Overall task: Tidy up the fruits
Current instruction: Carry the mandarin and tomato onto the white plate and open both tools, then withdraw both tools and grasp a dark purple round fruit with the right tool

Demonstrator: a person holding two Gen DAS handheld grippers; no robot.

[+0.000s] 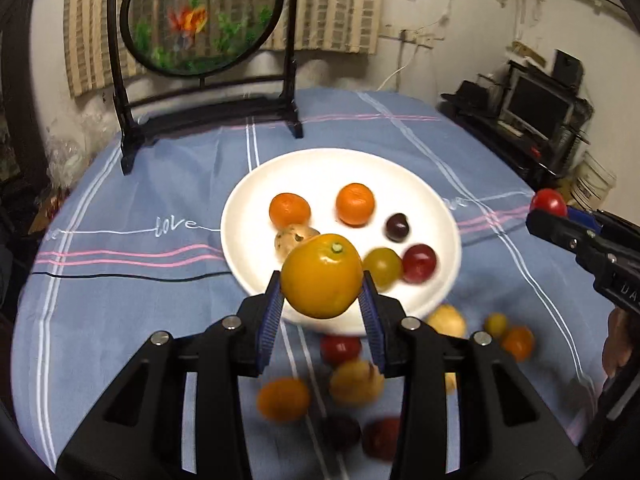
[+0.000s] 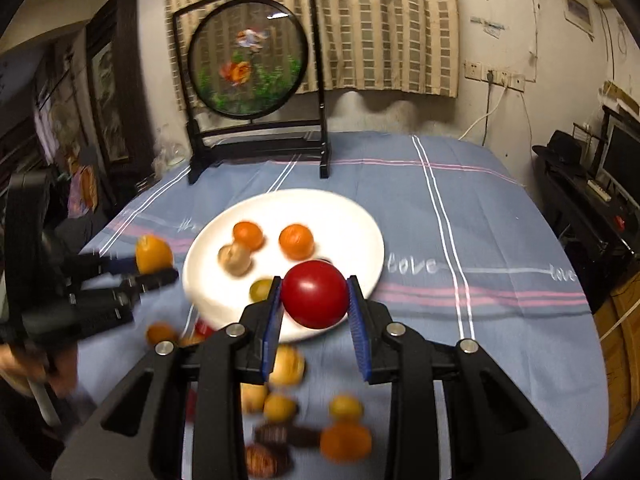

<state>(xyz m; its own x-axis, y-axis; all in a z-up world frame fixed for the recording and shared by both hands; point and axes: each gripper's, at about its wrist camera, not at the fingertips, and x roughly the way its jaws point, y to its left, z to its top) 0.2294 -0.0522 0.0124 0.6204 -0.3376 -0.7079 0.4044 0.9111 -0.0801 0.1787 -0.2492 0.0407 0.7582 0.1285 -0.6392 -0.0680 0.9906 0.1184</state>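
Left wrist view: the left gripper (image 1: 322, 292) has its blue-padded jaws clamped on a yellow-orange tomato (image 1: 322, 276), stem scar up, held above the near rim of the white plate (image 1: 320, 168). On that plate lie two orange mandarins (image 1: 289, 210), one left of centre and one at centre, a speckled tan fruit (image 1: 294, 240) just nearer than the left mandarin, a dark purple fruit (image 1: 397, 227) toward the right, and a yellow-green tomato (image 1: 382, 266) touching a red one (image 1: 419, 263) near the plate's front right. Nearer than the plate, on the blue striped tablecloth (image 1: 132, 280), loose fruits lie blurred: red, yellow, orange and dark ones. To the right of the plate, the right gripper (image 1: 550, 208) reaches in with a red tomato (image 1: 549, 200) at its tip. Behind the plate stands a round embroidered screen (image 1: 202, 16) in a black frame. Right wrist view: the right gripper (image 2: 314, 300) is closed on the red tomato (image 2: 315, 294), held over the plate's (image 2: 352, 216) near edge. Left of the plate, the left gripper (image 2: 154, 266) carries the yellow-orange tomato (image 2: 153, 254), with a hand (image 2: 24, 372) blurred at the frame's edge. More loose fruits sit on the cloth nearer than the plate.
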